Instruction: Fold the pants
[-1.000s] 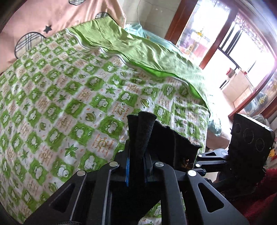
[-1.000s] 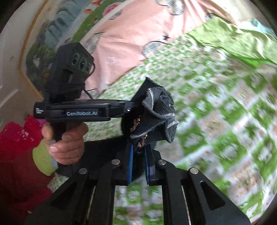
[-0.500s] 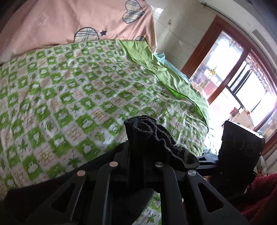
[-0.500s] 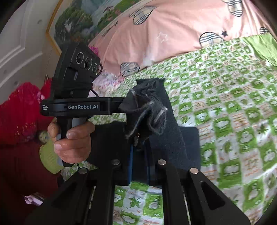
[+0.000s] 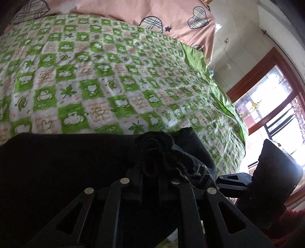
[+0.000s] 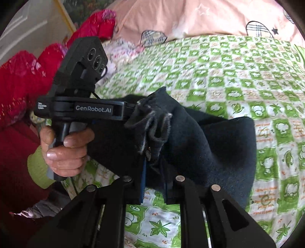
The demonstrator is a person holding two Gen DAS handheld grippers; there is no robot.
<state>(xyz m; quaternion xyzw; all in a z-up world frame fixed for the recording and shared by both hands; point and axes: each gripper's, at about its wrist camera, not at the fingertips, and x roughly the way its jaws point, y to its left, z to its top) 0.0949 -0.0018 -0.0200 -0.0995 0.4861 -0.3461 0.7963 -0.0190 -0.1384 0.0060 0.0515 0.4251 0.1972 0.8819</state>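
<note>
The dark pants (image 5: 63, 156) lie spread across the near part of the bed, black in the left wrist view and dark navy in the right wrist view (image 6: 215, 148). My left gripper (image 5: 150, 171) is shut on a bunched edge of the pants. My right gripper (image 6: 154, 166) is shut on another bunched edge with pale frayed seams. The left gripper (image 6: 131, 112) also shows in the right wrist view, held by a hand just left of my right gripper. The fingertips of both are hidden in cloth.
The bed is covered by a green and white checked sheet (image 5: 99, 80) with a plain green border (image 5: 213, 82). A pink duvet (image 6: 190, 17) lies at the head. Red bedding (image 6: 22, 76) is at the left. A window (image 5: 274, 112) is to the right.
Both grippers have come down toward the bed with the pants. The cloth, first held up bunched, now spreads out flat on the sheet.
</note>
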